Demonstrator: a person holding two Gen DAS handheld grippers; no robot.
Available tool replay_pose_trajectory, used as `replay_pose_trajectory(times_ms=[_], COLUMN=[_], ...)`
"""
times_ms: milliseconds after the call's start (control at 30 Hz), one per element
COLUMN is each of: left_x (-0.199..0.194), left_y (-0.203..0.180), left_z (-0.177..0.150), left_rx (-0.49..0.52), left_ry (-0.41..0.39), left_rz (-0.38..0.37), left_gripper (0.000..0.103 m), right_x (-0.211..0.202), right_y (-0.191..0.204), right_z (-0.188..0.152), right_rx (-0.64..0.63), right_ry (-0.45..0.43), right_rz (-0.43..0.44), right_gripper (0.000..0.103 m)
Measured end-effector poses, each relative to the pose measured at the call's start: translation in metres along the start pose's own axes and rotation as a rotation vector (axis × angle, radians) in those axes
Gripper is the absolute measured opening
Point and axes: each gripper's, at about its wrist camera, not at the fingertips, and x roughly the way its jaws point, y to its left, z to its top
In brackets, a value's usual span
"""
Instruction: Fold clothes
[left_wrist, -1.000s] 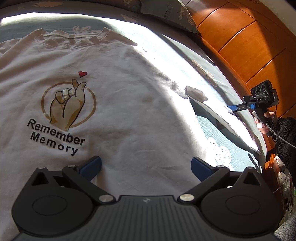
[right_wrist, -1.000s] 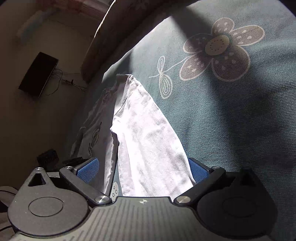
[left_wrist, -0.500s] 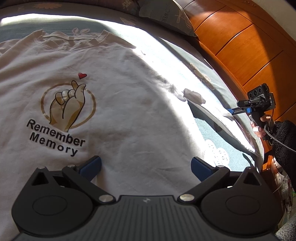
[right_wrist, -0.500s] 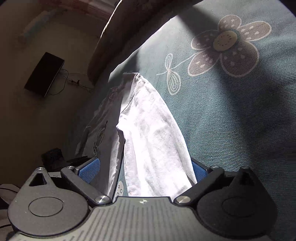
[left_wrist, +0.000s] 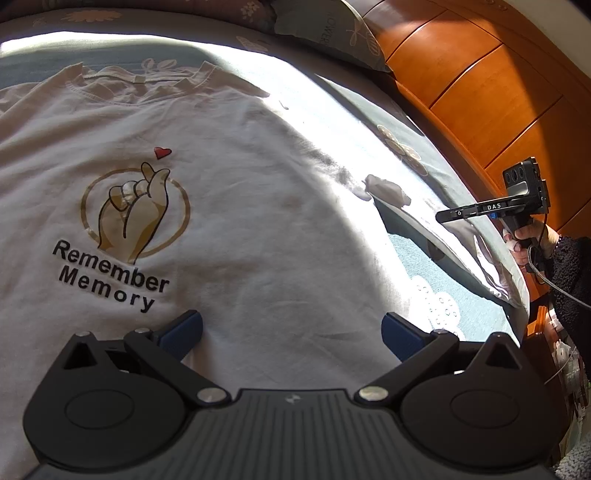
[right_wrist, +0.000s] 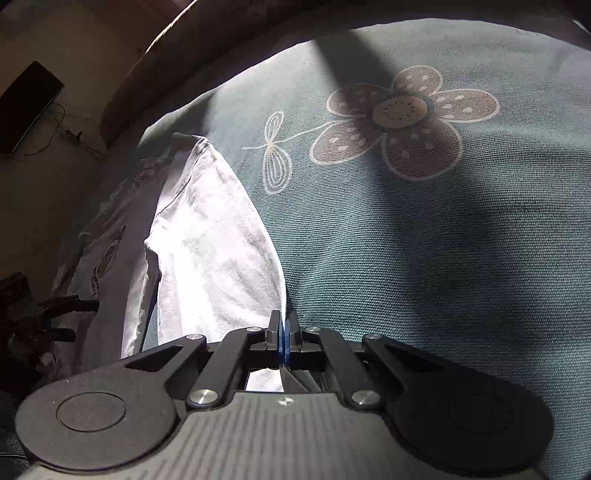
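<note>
The right gripper (right_wrist: 283, 332) has its blue-padded fingers pressed together at the edge of the sleeve (right_wrist: 210, 254) of a white T-shirt (left_wrist: 258, 229), seemingly pinching the sleeve's hem, though the exact bite is too tight to see. The sleeve runs forward and left from this gripper, sunlit and slightly creased, lying on the teal bed cover (right_wrist: 424, 258) printed with a large flower and a dragonfly. The left gripper (left_wrist: 291, 328) is spread wide, its two blue pads hovering low over the lower front of the shirt without gripping it. The shirt lies face up and mostly flat on the bed, collar at the far end, with a finger-heart print, a small red heart and the words "Remember Memory" just ahead and left of the left gripper. Beyond the shirt's right side stands a wooden headboard (left_wrist: 480, 96).
</note>
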Motion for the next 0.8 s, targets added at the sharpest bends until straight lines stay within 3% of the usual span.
replay_pose_trajectory(times_ms=[33, 200, 367, 400, 433, 467, 500, 667, 767, 800], left_x=[0.000, 0.000, -0.001, -0.001, -0.001, -0.001, -0.001, -0.001, -0.001, -0.001], left_y=[0.000, 0.000, 0.001, 0.001, 0.001, 0.001, 0.001, 0.001, 0.001, 0.001], left_z=[0.000, 0.000, 0.000, -0.001, -0.001, -0.001, -0.002, -0.002, -0.002, -0.002], left_rx=[-0.001, 0.001, 0.001, 0.003, 0.007, 0.011, 0.015, 0.017, 0.020, 0.020], left_ry=[-0.001, 0.000, -0.001, -0.002, -0.003, -0.004, -0.005, -0.007, -0.010, -0.011], left_rz=[0.000, 0.002, -0.004, -0.005, -0.006, -0.007, -0.007, -0.008, -0.010, -0.009], left_gripper=[0.102, 0.102, 0.102, 0.102, 0.102, 0.102, 0.102, 0.102, 0.102, 0.102], right_x=[-0.001, -0.008, -0.013, -0.012, -0.012, -0.012, -0.012, -0.013, -0.008, -0.007], right_y=[0.004, 0.014, 0.009, 0.009, 0.008, 0.005, 0.002, -0.019, -0.015, -0.013], right_z=[0.003, 0.023, 0.031, 0.030, 0.028, 0.026, 0.023, 0.007, -0.004, -0.006], right_rx=[-0.022, -0.085, -0.043, -0.043, -0.040, -0.032, -0.016, 0.094, 0.084, 0.075], right_ry=[0.004, -0.010, -0.024, -0.016, -0.009, 0.000, 0.005, 0.016, 0.041, 0.040], right_rz=[-0.022, -0.131, -0.119, -0.128, -0.133, -0.131, -0.121, 0.027, 0.088, 0.085], right_gripper=[0.002, 0.001, 0.001, 0.003, 0.014, 0.018, 0.025, 0.026, 0.026, 0.018])
